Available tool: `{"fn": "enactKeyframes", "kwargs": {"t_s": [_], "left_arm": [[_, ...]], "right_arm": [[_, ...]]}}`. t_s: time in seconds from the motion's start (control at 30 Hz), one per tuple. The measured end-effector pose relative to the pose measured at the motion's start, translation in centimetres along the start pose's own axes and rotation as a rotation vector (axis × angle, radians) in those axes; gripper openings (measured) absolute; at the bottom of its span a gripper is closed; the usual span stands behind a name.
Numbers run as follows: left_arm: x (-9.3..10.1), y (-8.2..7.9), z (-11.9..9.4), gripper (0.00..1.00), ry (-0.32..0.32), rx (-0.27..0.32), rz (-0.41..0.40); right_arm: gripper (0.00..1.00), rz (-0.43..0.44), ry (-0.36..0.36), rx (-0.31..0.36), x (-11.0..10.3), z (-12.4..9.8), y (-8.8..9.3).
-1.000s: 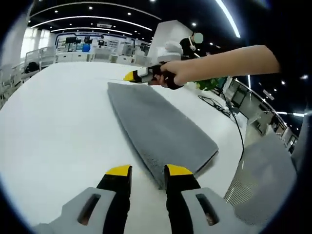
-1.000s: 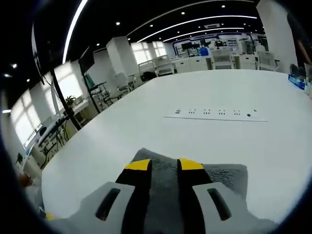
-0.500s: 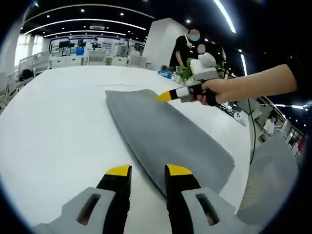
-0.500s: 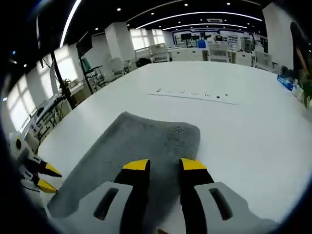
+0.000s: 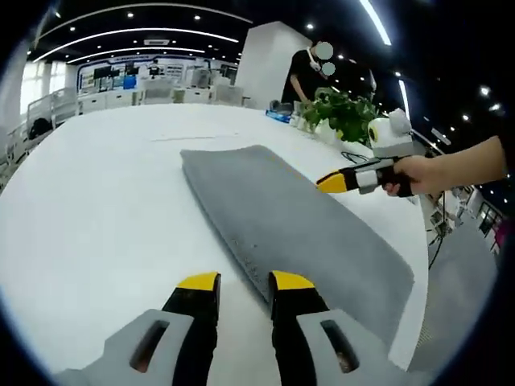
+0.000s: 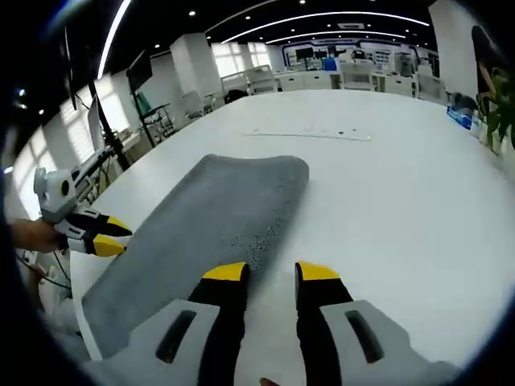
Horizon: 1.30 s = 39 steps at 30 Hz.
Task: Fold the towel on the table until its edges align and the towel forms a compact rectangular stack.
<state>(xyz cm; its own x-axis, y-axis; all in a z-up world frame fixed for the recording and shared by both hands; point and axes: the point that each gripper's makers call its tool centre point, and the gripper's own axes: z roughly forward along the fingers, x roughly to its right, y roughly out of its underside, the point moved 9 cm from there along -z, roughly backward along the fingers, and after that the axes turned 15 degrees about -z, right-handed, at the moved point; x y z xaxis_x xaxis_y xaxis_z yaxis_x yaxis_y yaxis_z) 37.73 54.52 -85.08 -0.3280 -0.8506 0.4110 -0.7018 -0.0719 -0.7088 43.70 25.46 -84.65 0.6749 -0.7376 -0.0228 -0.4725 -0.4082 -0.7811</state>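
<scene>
**A:** What are your tongs doing right now?

**B:** Nearest me in the left gripper view, my left gripper [image 5: 243, 281] sits with its yellow-tipped jaws a narrow gap apart and nothing between them. They hover just at the near long edge of the grey towel [image 5: 290, 221]. In the right gripper view, my right gripper [image 6: 271, 272] is the same: a small gap, empty, its tips over the other long edge of the towel [image 6: 211, 225].

**A:** And the towel itself?

**B:** It lies flat on the white table [image 5: 88, 209] as a long narrow strip, running away from me. It looks already doubled lengthwise, with one rounded edge and fairly even sides, though I cannot count the layers.

**A:** So how far along are you?

**B:** Partway, I judge. A long strip is not a compact stack. It needs at least one fold across its length, end to end, then the edges squared.

**A:** Anything farther out?

**B:** Beyond the towel's far end, a power strip [image 6: 310, 133] lies on the table. Past that, a potted plant [image 5: 346, 117] stands at the table's edge, with a person behind it.
</scene>
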Motion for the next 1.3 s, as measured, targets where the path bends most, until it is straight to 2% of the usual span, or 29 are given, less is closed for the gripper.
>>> {"fn": "enactKeyframes", "kwargs": {"t_s": [0.2, 0.33, 0.4, 0.5, 0.6, 0.73, 0.83, 0.87, 0.9, 0.93, 1.13, 1.3], "left_arm": [[-0.5, -0.9, 0.9, 0.24, -0.008, 0.012, -0.028], [-0.6, -0.9, 1.4, 0.23, -0.011, 0.005, -0.031], [-0.7, -0.9, 1.6, 0.22, -0.008, 0.009, -0.040], [-0.6, -0.8, 1.7, 0.18, -0.007, 0.007, -0.041], [-0.2, -0.6, 1.9, 0.09, 0.013, -0.004, -0.037], [0.2, -0.6, 1.9, 0.06, -0.012, -0.006, -0.004], [0.3, -0.5, 2.0, 0.05, -0.018, -0.001, -0.011], [0.3, -0.5, 2.1, 0.05, -0.020, -0.002, -0.013], [0.3, -0.5, 2.1, 0.04, -0.021, -0.003, -0.012], [0.4, -0.6, 2.1, 0.04, -0.023, -0.005, -0.011], [1.2, -0.7, 2.5, 0.04, -0.039, -0.022, 0.020], [2.6, -0.6, 3.4, 0.04, -0.038, -0.043, 0.056]], "right_arm": [[0.18, 0.003, -0.032, -0.003, -0.8, -0.4, 0.7], [0.14, -0.048, -0.041, -0.020, -1.4, -0.3, 1.1], [0.13, -0.045, -0.040, -0.023, -1.4, -0.2, 1.3], [0.08, -0.039, -0.052, -0.016, -1.5, 0.0, 1.4], [0.04, -0.079, -0.055, -0.027, -1.8, 0.1, 1.4], [0.01, -0.088, -0.059, -0.031, -1.5, 0.2, 1.3], [0.00, -0.110, -0.072, -0.034, -1.3, 0.3, 1.3], [0.00, -0.139, -0.076, -0.042, -1.3, 0.4, 1.2], [0.00, -0.203, -0.073, -0.059, -1.3, 0.4, 1.1], [0.00, -0.220, -0.070, -0.068, -1.4, 0.4, 1.0], [0.00, -0.240, -0.057, -0.067, -1.3, 0.2, 1.1], [0.00, -0.239, -0.038, -0.067, 0.1, -0.9, 1.9]]}}
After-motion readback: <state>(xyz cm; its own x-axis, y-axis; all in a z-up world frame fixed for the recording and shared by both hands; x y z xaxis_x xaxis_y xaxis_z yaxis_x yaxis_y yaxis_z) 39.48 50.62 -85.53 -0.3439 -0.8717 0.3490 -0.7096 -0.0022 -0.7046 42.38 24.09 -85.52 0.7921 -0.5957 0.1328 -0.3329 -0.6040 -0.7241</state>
